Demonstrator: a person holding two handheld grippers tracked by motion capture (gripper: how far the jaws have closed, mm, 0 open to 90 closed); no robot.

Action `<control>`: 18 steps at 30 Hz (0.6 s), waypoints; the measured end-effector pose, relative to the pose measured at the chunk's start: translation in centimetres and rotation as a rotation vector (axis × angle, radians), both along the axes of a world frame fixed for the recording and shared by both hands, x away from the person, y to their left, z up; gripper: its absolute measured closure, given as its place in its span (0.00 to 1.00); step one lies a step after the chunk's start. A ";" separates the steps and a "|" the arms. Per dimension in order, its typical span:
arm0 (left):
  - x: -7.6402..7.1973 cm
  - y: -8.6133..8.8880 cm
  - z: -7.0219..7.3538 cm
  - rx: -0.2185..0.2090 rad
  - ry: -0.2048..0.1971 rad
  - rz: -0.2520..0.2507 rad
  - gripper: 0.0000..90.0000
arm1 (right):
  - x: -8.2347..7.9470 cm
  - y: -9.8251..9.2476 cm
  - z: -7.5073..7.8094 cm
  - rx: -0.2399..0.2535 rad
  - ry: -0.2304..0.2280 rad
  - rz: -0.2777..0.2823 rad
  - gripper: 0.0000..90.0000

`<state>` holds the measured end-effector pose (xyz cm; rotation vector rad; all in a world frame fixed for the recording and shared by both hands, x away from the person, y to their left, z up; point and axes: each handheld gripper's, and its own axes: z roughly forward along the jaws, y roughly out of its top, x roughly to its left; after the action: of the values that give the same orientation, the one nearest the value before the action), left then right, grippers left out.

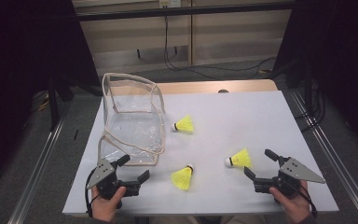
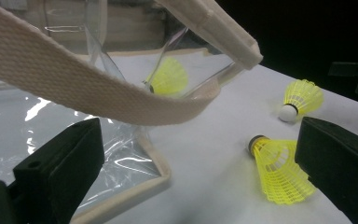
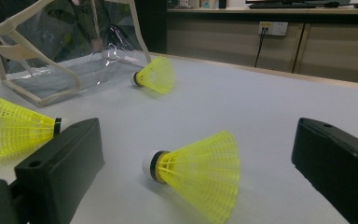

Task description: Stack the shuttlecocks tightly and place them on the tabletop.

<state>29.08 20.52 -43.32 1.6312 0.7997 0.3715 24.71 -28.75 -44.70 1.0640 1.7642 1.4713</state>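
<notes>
Right tongs (image 1: 257, 164): I hold them low near my edge of the table (image 1: 261, 112), jaws wide apart and gripping nothing, because the nearest shuttlecock (image 1: 239, 158) lies just in front of them; in the right gripper view it sits between the two jaws (image 3: 196, 175), cork toward the left jaw.

Left tongs (image 1: 136, 168): also spread wide and empty. I keep them just beside the near corner of the clear bag (image 1: 130, 121); I think this hand is there to steady or open the bag.

Clear bag: it stands at the left part of the table, its beige strap (image 2: 74, 88) hanging loose over the mouth, so the opening is not fully free.

Middle shuttlecock (image 1: 183, 178): it lies on its side between my two hands, apart from both.

Far shuttlecock (image 1: 184, 124): it rests just beside the bag's right wall, outside it.

Progress: all three shuttlecocks lie on the table, none in the bag, so I judge the first pick is not yet done.
</notes>
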 end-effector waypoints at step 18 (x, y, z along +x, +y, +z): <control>0.0 -1.7 -0.1 0.029 0.031 -0.058 0.01 | 0.0 0.1 0.1 -0.003 -0.007 0.004 0.02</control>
<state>29.03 18.86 -43.40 1.6867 0.7723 0.3187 24.74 -28.69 -44.61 1.0527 1.7645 1.4723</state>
